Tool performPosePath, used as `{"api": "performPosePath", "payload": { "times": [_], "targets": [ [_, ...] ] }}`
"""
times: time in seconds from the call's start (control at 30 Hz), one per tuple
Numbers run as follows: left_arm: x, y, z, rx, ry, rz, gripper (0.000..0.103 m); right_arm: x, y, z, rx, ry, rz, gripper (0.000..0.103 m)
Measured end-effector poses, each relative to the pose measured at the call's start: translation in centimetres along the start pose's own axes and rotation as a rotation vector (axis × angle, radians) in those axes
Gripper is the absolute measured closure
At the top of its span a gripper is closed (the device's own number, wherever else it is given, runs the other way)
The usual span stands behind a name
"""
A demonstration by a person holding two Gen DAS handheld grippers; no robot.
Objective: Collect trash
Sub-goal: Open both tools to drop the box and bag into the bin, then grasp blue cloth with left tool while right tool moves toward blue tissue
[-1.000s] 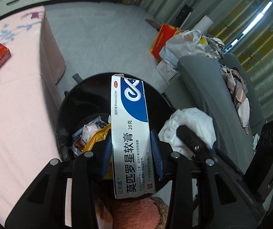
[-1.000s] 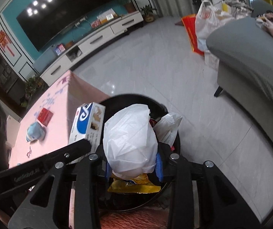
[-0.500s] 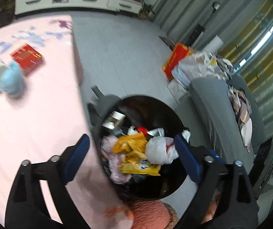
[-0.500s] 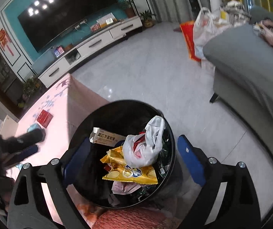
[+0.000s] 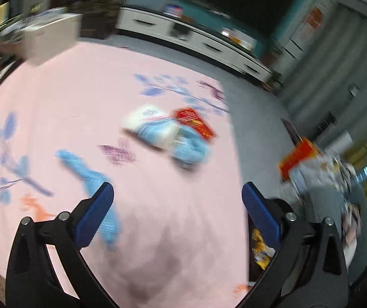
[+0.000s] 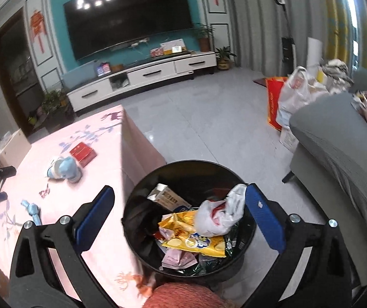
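Note:
My right gripper (image 6: 179, 188) hovers over the black trash bin (image 6: 142, 197); its jaws are opening with nothing between them. In the bin lie a white plastic bag (image 6: 216, 215), an ointment box (image 6: 169, 199) and a yellow snack bag (image 6: 193, 241). My left gripper (image 5: 177, 188) is over the pink table (image 5: 67, 97), its jaws also opening on nothing. Ahead of it on the cloth lie a red box (image 5: 195, 122), a white and blue packet (image 5: 155, 124) with a light blue wad (image 5: 191, 148), and a blue strip (image 5: 91, 177). The left view is blurred.
A grey sofa (image 6: 337, 141) stands right of the bin, with full bags (image 6: 293, 95) on the floor behind it. A white TV cabinet (image 6: 144, 74) lines the far wall. A white box (image 5: 49, 38) sits at the table's far corner. Grey floor lies beyond the bin.
Both grippers opened: the ointment box left the left jaws and the white bag left the right, both now in the bin. The left gripper swung from the bin to over the table.

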State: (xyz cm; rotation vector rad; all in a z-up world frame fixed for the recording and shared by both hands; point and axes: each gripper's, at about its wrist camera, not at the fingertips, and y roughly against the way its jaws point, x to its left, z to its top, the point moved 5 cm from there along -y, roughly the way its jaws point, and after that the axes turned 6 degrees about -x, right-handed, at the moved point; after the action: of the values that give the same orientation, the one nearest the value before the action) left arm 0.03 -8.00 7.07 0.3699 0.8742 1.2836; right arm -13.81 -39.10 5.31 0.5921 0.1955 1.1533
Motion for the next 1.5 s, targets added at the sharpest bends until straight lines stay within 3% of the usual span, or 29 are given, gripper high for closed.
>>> {"api": "performPosePath", "payload": {
  "times": [0.2, 0.4, 0.67, 0.83, 1.07, 1.27, 1.37, 1.5],
  "targets": [
    [6.8, -1.4, -0.1, 0.007, 0.056, 0.162, 0.004, 2.6, -0.8, -0.8, 0.038, 0.078, -0.017, 0.004],
    [8.3, -3.9, -1.6, 0.066, 0.044, 0.174, 0.006, 4.0, -2.1, -1.9, 0.1, 0.121, -0.055, 0.004],
    [7.7, -6.9, -4.0, 0.143, 0.0, 0.174, 0.033, 5.0, -2.8, -2.8, 0.134, 0.149, -0.063, 0.004],
    [8.2, -7.3, -4.1, 0.121, 0.005, 0.176, 0.067, 5.7, -3.3, -3.1, 0.146, 0.164, -0.059, 0.004],
    [8.8, -6.8, -3.7, 0.108, 0.0, 0.117, 0.07, 7.8, -4.3, -3.4, 0.174, 0.196, -0.042, 0.004],
    [10.1, -4.2, -1.0, 0.02, -0.023, 0.07, 0.07, 11.0, -6.0, -3.6, 0.191, 0.23, -0.017, 0.004],
    [12.0, -3.8, -0.3, -0.015, 0.022, 0.071, 0.07, 13.5, -7.8, -3.8, 0.235, 0.221, 0.022, 0.004],
    [14.1, -4.3, -0.6, -0.004, 0.076, 0.078, 0.07, 16.7, -10.1, -3.4, 0.282, 0.184, 0.067, 0.004]
  ]
}}
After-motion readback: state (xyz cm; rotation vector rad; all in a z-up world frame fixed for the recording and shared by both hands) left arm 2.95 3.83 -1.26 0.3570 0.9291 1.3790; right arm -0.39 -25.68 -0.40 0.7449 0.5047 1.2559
